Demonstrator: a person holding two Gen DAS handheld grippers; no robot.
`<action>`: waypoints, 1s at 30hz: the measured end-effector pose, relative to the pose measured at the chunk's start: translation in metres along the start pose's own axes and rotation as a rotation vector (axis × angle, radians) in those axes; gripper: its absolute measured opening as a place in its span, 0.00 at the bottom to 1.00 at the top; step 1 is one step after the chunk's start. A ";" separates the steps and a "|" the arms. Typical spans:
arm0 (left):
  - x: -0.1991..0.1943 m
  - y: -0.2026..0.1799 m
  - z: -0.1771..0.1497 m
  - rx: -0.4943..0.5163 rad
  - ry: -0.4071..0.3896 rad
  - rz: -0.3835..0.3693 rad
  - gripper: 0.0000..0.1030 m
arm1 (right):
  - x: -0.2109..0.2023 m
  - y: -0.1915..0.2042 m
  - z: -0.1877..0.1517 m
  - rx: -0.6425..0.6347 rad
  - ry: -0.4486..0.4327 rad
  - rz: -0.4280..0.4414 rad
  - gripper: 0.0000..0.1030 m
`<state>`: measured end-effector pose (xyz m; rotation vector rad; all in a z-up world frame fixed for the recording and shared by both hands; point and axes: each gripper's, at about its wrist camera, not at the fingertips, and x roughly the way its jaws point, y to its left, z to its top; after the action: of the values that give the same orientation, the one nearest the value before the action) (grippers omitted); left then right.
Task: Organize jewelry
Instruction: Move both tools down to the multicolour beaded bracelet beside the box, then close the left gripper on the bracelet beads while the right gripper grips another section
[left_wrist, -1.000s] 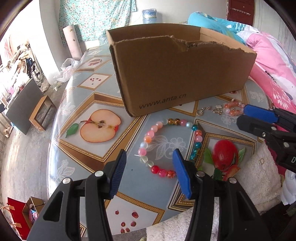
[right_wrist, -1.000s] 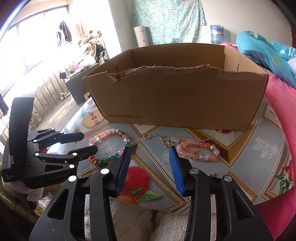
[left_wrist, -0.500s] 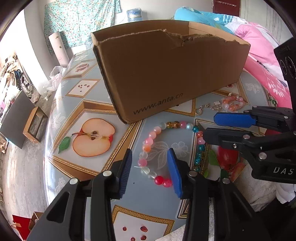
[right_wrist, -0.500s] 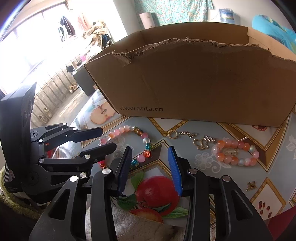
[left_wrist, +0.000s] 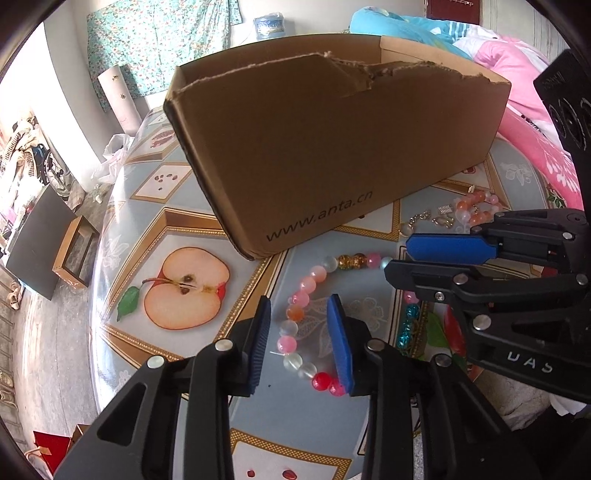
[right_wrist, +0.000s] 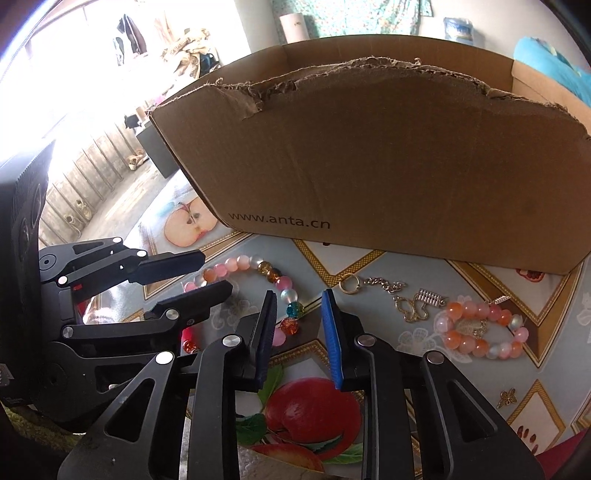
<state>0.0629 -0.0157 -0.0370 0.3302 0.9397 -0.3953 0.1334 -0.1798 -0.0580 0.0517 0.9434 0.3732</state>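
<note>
While closing from the left wrist view, left gripper (left_wrist: 300, 341) straddling the near-left arc of the round bracelet of pink, orange, clear and red glass beads (left_wrist: 295, 314), blue pads not yet pressing on them. Best finished by pinching one or two beads squarely, low against the glossy fruit-printed tablecloth (left_wrist: 147, 229), so the string cannot roll out. Right gripper (left_wrist: 395, 258) closing over the far-right arc of that same ring, close beside, so a clash of fingers likely unless lifted together. Torn brown cardboard box (left_wrist: 332, 147) just behind, probably the destination, its tall front wall to be cleared.

From the right wrist view, right gripper (right_wrist: 297, 328) with blue and amber beads between narrowing pads, seemingly untouched yet. Off to the right, well apart: gold chain with ring clasp (right_wrist: 384, 286) and smaller orange-and-pink bead bracelet (right_wrist: 480, 330), both waiting on the cloth.
</note>
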 end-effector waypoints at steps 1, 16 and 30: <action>0.001 0.000 0.003 -0.002 0.000 -0.001 0.30 | 0.000 0.001 0.000 -0.005 0.001 -0.005 0.21; 0.003 -0.012 0.006 0.006 -0.027 -0.006 0.18 | 0.010 0.010 0.004 -0.002 0.009 -0.008 0.10; -0.001 -0.014 0.002 -0.006 -0.032 -0.016 0.09 | 0.007 -0.005 0.005 0.042 0.010 0.029 0.07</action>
<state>0.0572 -0.0288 -0.0371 0.3102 0.9127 -0.4107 0.1428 -0.1815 -0.0618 0.1015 0.9616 0.3808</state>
